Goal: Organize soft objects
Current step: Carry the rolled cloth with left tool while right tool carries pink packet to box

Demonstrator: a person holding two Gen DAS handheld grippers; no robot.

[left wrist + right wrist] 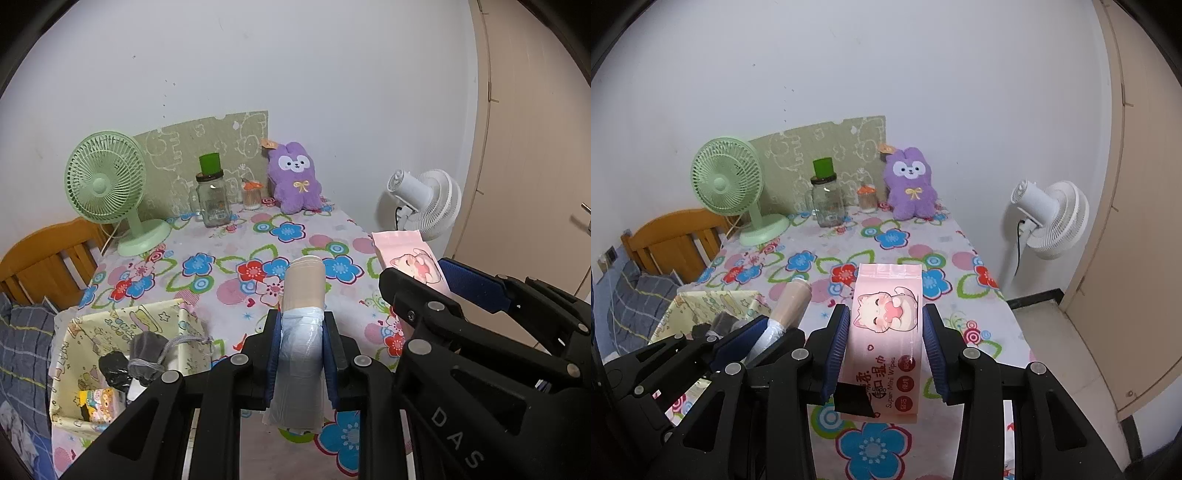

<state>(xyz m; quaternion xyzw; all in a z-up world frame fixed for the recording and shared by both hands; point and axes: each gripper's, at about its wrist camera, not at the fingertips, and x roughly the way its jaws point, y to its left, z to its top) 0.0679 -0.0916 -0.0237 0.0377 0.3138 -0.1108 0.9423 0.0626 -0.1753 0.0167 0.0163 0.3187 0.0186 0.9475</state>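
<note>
My left gripper [301,328] is shut on a roll of plastic bags [303,295], beige at the tip and pale blue lower down, held above the flowered tablecloth [221,266]. My right gripper [886,328] is shut on a pink pack of wet wipes [886,314] with a cat picture. The pack also shows in the left wrist view [413,262], and the roll in the right wrist view [790,302]. A yellow fabric storage box [162,317] with small items inside stands at the table's near left. A purple plush rabbit [295,177] sits at the back.
A green desk fan [107,184], a glass jar with green lid [212,195] and a small toothpick jar [251,195] stand at the back. A white floor fan [1049,221] stands right of the table. A wooden chair [48,258] is at the left.
</note>
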